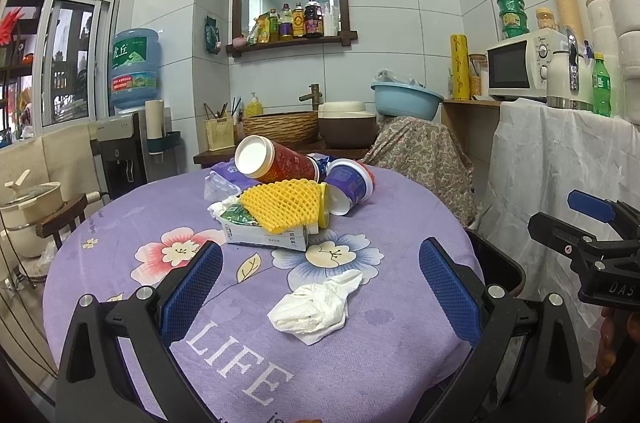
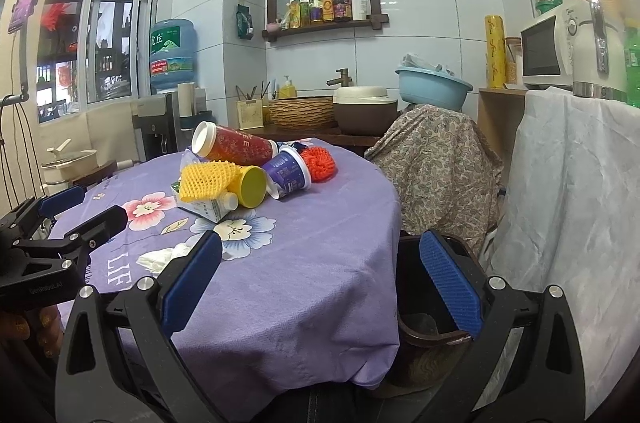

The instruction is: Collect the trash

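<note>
Holding both the left gripper (image 1: 320,287) and right gripper (image 2: 320,283) open and empty, we have collected nothing: crumpled tissue (image 1: 316,305) and cup pile (image 1: 288,191) at twelve o'clock remain on the tabletop (image 1: 360,363), bin (image 2: 432,327) waiting.

- I see a crumpled white tissue (image 1: 316,305) lying alone, lower centre of left wrist view, apart from the pile.
- Red cup (image 1: 276,161) on its side atop the pile, white mouth facing left.
- Yellow foam net (image 1: 282,205) draped over a flattened white carton (image 1: 266,237), frame centre.
- Purple cup (image 1: 348,183) tipped over, right of pile.
- Orange mesh scrubber (image 2: 318,165) just beside the purple cup in right wrist view.
- Dark bin (image 2: 424,327) lower right, upright beside the table.
</note>
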`<state>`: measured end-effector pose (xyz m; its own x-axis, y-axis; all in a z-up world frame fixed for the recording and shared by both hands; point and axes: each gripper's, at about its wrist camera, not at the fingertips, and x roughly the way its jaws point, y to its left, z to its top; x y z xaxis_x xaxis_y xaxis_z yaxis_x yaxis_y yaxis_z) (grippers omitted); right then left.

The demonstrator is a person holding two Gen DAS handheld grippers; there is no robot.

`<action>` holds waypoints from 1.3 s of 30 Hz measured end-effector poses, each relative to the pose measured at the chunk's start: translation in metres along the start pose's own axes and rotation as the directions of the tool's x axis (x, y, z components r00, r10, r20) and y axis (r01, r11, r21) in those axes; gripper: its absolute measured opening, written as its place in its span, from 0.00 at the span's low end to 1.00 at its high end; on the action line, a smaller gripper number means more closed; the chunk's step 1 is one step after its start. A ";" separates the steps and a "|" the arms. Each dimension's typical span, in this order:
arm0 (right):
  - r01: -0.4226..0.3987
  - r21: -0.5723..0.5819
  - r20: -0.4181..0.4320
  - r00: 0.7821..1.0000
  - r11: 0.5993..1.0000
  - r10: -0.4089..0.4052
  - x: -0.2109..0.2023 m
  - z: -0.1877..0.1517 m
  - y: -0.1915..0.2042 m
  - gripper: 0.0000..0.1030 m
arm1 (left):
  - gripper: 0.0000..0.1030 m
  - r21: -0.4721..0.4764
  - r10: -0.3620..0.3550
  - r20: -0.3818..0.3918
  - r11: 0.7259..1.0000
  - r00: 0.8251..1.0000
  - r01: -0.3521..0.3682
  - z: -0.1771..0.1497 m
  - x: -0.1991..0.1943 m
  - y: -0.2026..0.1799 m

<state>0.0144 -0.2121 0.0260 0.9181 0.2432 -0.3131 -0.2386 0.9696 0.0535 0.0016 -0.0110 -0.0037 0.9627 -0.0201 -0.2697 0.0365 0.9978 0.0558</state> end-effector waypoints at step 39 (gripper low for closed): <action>0.000 0.003 0.000 1.000 1.000 0.000 0.000 0.000 -0.001 0.95 | 0.95 0.014 -0.009 -0.013 1.000 1.000 0.009 -0.003 0.004 -0.007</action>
<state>0.0143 -0.2137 0.0258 0.9180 0.2436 -0.3129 -0.2381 0.9696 0.0561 0.0047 -0.0177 -0.0080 0.9589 -0.0286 -0.2824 0.0492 0.9966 0.0663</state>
